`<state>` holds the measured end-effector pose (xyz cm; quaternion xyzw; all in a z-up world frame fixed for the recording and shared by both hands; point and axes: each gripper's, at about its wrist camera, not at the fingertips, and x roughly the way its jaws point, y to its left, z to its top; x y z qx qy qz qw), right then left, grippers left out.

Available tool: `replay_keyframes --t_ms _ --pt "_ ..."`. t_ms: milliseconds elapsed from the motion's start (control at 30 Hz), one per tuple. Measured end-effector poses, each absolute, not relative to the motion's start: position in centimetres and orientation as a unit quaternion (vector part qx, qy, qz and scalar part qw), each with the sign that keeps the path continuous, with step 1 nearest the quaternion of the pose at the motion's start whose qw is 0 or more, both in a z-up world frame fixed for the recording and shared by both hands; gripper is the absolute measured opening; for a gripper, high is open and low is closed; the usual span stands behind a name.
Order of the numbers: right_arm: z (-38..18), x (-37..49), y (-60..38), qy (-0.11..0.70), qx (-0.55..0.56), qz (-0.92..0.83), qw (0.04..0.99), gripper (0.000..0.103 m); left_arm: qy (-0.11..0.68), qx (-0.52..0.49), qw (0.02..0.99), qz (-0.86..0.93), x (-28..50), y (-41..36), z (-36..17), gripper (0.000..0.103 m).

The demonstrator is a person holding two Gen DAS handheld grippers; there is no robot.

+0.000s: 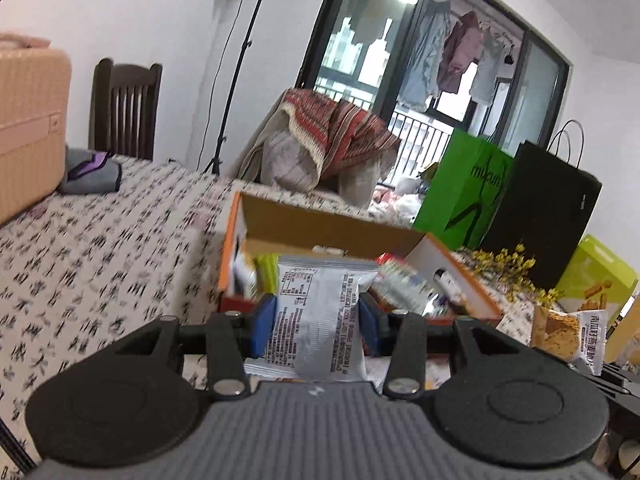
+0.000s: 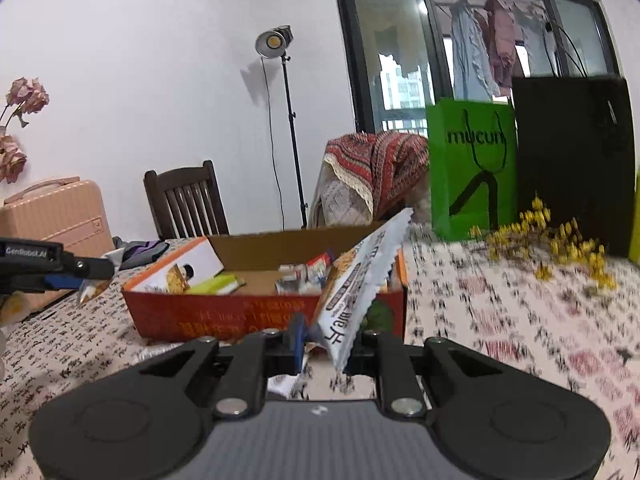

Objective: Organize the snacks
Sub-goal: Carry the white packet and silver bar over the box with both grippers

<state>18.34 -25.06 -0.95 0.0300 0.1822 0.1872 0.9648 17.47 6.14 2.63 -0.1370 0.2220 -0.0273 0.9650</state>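
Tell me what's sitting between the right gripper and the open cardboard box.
Only bare tablecloth, seen in the right wrist view. The right gripper, shut on a snack packet, is just short of the cardboard box.

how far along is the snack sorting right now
Partly done: the open orange-and-red cardboard box already holds several packets. In hand: the left gripper is shut on a silver-grey snack packet, and the right gripper is shut on a white crisp packet. Left: both still need dropping in, plus a white-and-yellow packet still on the patterned tablecloth.
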Motion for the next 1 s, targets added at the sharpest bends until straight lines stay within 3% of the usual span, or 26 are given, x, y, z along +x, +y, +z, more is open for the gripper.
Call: replay_keyframes --t_ms 567,1000 --pt "2.3 25.0 -20.4 0.171 0.022 0.201 0.964 0.016 0.194 -0.15 0.969 -0.029 23.3 3.3 4.7 0.045" --pt "0.1 30.9 -17.9 0.192 0.025 0.188 0.963 0.016 0.207 -0.142 0.968 0.01 28.3 4.2 1.3 0.045"
